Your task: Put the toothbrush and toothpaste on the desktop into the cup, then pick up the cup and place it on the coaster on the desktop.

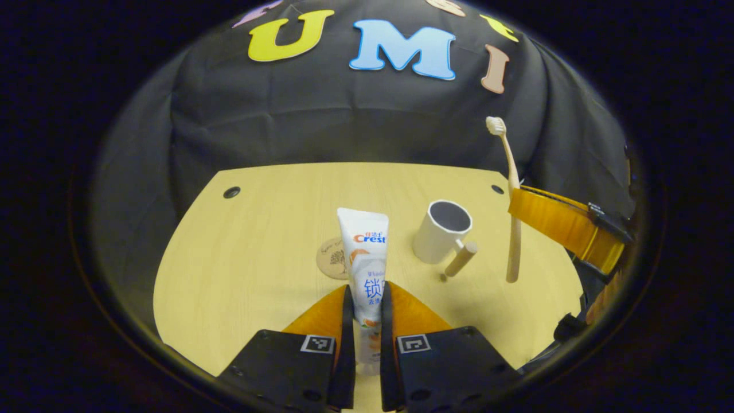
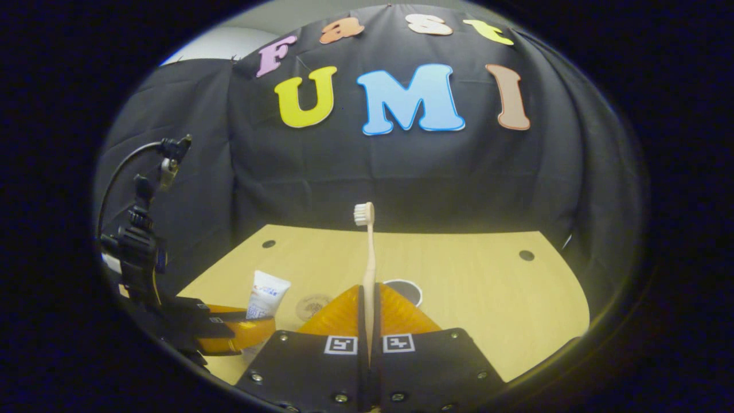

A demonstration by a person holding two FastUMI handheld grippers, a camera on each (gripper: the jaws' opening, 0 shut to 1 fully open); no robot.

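Observation:
In the left gripper view my left gripper [image 1: 364, 298] is shut on the white toothpaste tube [image 1: 364, 252], which stands upright above the table. The white cup [image 1: 440, 232] with a wooden handle stands on the table just to the right, empty. The round coaster [image 1: 334, 258] lies behind the tube. At the right, the right gripper [image 1: 519, 203] holds the beige toothbrush [image 1: 511, 189] upright, bristles up, beside the cup. In the right gripper view my right gripper [image 2: 369, 301] is shut on the toothbrush [image 2: 369, 252]. The cup's rim [image 2: 408, 288], the coaster [image 2: 312, 306] and the toothpaste tube [image 2: 265, 293] in the left gripper [image 2: 252, 327] lie beyond.
The light wooden table [image 1: 258, 229] has a dark round hole [image 1: 231, 192] at its far left and another hole [image 1: 497, 189] at its far right. The black cloth wall [image 1: 367, 120] hangs close behind the table's far edge.

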